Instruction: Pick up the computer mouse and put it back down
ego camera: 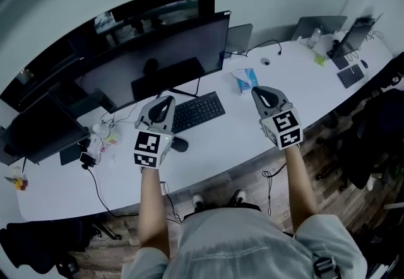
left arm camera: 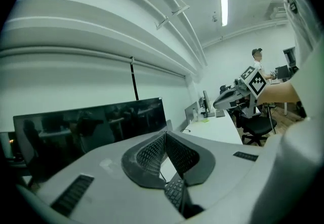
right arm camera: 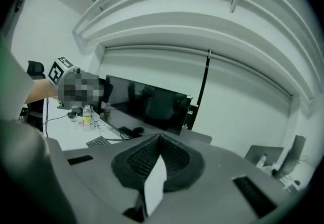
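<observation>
The dark computer mouse (ego camera: 179,144) lies on the white desk (ego camera: 227,139), just right of the keyboard's near corner and beside my left gripper's marker cube. My left gripper (ego camera: 166,103) hovers over the black keyboard (ego camera: 197,111), its jaws closed tip to tip with nothing between them. My right gripper (ego camera: 260,91) is held above the desk to the right, also shut and empty. In the left gripper view the closed jaws (left arm camera: 164,136) point at the wall above the monitor. In the right gripper view the jaws (right arm camera: 160,137) meet at the tip.
A wide dark monitor (ego camera: 158,60) stands behind the keyboard. A blue tissue pack (ego camera: 245,80) lies near the right gripper. Cables, a bottle and small items (ego camera: 101,136) clutter the left. Laptops (ego camera: 319,25) and another keyboard (ego camera: 350,74) sit far right. The desk's front edge runs below both grippers.
</observation>
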A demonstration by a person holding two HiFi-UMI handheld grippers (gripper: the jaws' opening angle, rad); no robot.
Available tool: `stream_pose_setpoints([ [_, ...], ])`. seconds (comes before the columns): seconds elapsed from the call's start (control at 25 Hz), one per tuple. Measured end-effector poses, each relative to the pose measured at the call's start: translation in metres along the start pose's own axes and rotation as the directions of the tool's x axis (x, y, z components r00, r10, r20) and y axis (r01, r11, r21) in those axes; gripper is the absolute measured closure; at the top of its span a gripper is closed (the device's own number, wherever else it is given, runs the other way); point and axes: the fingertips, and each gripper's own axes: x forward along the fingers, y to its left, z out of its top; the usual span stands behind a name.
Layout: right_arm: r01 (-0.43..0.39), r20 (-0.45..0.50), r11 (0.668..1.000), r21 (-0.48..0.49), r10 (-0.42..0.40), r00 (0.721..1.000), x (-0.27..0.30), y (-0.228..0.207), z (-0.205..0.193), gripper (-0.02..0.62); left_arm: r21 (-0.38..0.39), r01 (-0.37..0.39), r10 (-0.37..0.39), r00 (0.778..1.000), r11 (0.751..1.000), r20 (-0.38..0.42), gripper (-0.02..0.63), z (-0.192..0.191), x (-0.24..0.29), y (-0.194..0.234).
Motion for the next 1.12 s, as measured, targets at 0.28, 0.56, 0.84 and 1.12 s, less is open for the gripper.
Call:
stream_pose_setpoints([
  [0.28,0.066,0.040,0.998,-0.001,-0.066,0.997,-0.037,-0.038,0.009,0.594,0.041,0.053,-0.054,0.998,0.998,0.036,0.594,0.033,0.024,-0.031],
  [0.56,0.119,0.096,0.993,-0.023,-0.117,0.989,-0.069,-0.065,0.029,0.594,0.074,0.087,-0.094,0.991,0.993,0.094,0.594,0.064,0.037,-0.056],
  [0.84,0.125,0.123,0.991,-0.038,-0.120,0.985,-0.077,-0.072,0.039,0.595,0.094,0.100,-0.111,0.986,0.991,0.126,0.594,0.080,0.043,-0.068],
  [1.12,0.102,0.107,0.994,-0.048,-0.096,0.990,-0.071,-0.069,0.035,0.595,0.110,0.108,-0.121,0.985,0.988,0.122,0.594,0.085,0.049,-0.070],
])
